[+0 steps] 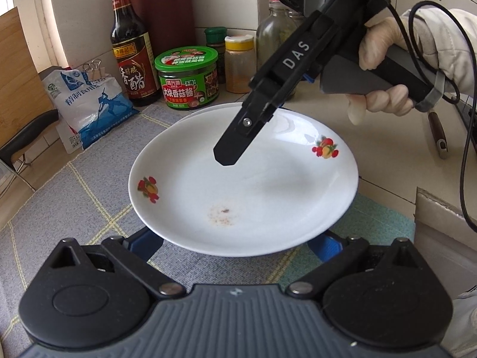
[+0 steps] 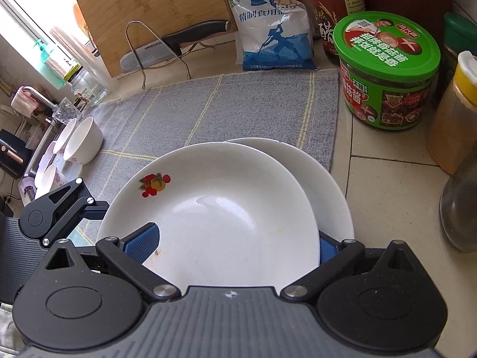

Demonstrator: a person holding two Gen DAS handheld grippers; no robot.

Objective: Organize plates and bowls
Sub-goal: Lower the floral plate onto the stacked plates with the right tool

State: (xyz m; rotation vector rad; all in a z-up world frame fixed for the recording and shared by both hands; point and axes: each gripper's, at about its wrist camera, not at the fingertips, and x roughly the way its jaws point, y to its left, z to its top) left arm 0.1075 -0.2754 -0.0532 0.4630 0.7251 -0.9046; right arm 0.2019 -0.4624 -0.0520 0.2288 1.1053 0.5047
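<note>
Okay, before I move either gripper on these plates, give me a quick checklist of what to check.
1. Left gripper jaws open: ok, spread at the decorated plate's near rim.
2. Right gripper jaws open: ok, spread over that plate.
3. Decorated plate centred on the plain plate: not ok, offset.
4. Decorated plate clean: not ok, reddish specks.
5. Jaws touching the plate: cannot tell.
6. Bowls clear of plates: ok.

Bright daylight from window (image 2: 18, 15) at left, blown out; glare on plate (image 2: 208, 205); sharp focus, fisheye-bent edges.
</note>
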